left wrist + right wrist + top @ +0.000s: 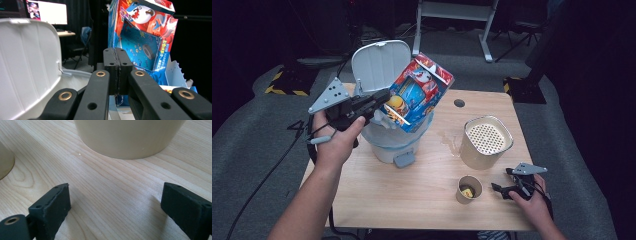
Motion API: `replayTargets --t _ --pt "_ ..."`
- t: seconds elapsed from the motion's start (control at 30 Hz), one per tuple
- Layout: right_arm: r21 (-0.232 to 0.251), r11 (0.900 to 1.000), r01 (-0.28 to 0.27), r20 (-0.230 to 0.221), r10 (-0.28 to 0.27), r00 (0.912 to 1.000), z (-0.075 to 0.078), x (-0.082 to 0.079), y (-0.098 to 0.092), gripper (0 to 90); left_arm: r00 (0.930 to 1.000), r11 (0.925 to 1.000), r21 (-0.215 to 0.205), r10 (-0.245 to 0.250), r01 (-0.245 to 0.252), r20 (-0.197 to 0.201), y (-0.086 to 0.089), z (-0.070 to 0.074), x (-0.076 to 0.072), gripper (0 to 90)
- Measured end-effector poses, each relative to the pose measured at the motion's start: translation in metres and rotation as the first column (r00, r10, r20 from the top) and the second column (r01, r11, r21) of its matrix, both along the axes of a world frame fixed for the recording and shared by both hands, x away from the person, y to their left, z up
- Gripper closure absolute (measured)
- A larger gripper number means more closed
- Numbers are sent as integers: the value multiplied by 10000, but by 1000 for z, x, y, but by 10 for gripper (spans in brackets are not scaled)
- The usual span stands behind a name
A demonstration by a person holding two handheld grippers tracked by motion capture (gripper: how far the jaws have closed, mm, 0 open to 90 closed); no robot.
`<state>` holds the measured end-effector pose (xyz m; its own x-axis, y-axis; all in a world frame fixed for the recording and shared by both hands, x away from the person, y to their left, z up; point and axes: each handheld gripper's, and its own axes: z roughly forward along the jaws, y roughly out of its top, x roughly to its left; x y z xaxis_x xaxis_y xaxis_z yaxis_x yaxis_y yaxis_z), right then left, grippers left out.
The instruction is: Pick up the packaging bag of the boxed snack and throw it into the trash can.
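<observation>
The colourful carton (417,95) is held clamped by its lower edge in the left tool (379,102), tilted directly above the open white bin (389,145), while the right tool (501,189), jaws spread, rests empty on the table (412,195) well apart.

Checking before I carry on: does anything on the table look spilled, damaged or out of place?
Yes. A wet patch glistens on the table between the white bin and the beige canister. The colourful carton, pinched in the left gripper over the bin, is torn open.
</observation>
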<state>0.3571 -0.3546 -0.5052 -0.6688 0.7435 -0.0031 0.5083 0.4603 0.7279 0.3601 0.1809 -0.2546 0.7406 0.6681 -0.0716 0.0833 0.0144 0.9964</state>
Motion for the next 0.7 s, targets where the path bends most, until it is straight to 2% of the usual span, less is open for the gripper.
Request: replayTargets --t 0.27,0.53,0.63,0.7 --pt "1 10000 12 0 -12 10000 0 0 0 89 9983 9981 -304 537 -530 219 5 9 13 889" --pt "-2 10000 2 -1 -2 10000 0 0 0 89 9963 9949 -543 857 -850 109 10 11 29 889" --pt "0 10000 1 -1 -1 10000 0 0 0 89 9952 9936 -659 938 -918 273 14 11 39 888" --pt "2 10000 1 2 -1 10000 0 0 0 89 9927 9908 -712 1174 -1150 295 16 10 43 888"
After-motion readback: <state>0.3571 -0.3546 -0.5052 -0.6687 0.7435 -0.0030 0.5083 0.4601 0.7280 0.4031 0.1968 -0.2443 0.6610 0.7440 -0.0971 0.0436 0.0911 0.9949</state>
